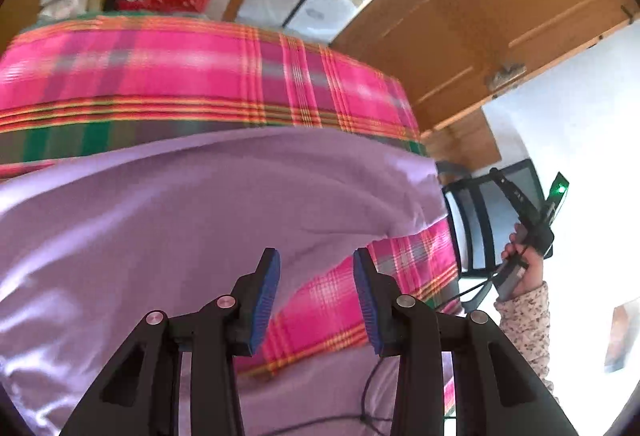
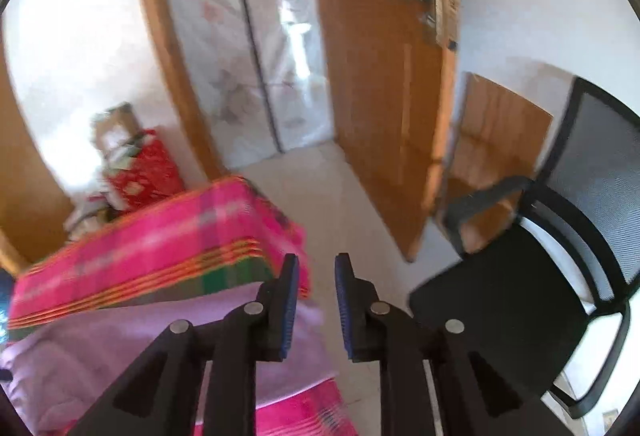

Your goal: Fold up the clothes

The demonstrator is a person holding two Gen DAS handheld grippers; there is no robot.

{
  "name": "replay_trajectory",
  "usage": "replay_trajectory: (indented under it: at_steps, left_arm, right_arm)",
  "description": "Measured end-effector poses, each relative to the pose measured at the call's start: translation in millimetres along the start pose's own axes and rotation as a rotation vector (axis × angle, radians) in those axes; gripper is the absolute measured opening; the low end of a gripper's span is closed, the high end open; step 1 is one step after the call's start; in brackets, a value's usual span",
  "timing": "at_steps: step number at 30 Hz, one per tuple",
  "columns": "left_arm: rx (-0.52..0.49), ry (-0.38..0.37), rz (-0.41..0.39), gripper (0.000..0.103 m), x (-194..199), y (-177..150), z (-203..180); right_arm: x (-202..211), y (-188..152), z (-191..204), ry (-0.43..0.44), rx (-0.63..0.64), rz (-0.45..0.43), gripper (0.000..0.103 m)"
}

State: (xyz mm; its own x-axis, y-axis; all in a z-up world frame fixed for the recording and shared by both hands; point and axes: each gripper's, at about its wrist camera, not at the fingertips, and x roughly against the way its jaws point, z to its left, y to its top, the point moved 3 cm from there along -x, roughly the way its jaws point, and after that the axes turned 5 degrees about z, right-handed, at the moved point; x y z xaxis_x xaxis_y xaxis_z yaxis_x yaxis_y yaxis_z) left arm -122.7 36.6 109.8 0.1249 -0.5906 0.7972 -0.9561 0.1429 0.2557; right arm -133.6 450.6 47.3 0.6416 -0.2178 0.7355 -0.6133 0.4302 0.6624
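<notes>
Lilac cloth [image 1: 192, 203] lies spread over the pink plaid bedspread [image 1: 160, 71]; left gripper [image 1: 316, 296] hangs above it, jaws apart, nothing between them; right gripper [image 2: 317, 300] sits past the bed's corner, jaws slightly parted and empty; black mesh chair [image 2: 520, 276] alongside; cloth's far edge looks folded, though blur muddies it.

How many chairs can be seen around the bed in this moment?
1. A black mesh office chair stands on the floor off the bed's right corner, near the wooden door; the left wrist view shows the same chair. Others may be out of frame.
</notes>
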Motion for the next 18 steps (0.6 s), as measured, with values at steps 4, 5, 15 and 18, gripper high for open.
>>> replay_trajectory:
  at_steps: [4, 5, 15, 18]
  left_arm:
    - [0.049, 0.007, -0.048, 0.04, 56.9, -26.0, 9.7]
    - [0.067, 0.013, -0.06, 0.041, 70.7, -32.7, 13.3]
    - [0.176, 0.122, -0.193, 0.049, 159.7, -113.0, 64.7]
    - [0.21, 0.14, -0.19, 0.05, 149.7, -137.5, 83.0]
  right_arm:
    - [40.7, -5.2, 45.6, 0.14, 0.146, 0.007, 0.021]
    - [52.1, -6.0, 55.0, 0.167, 0.17, 0.0, 0.021]
    - [136.2, -44.1, 148.7, 0.354, 0.419, 0.009, 0.033]
    - [124.4, -90.6, 188.7, 0.381, 0.506, 0.089, 0.034]
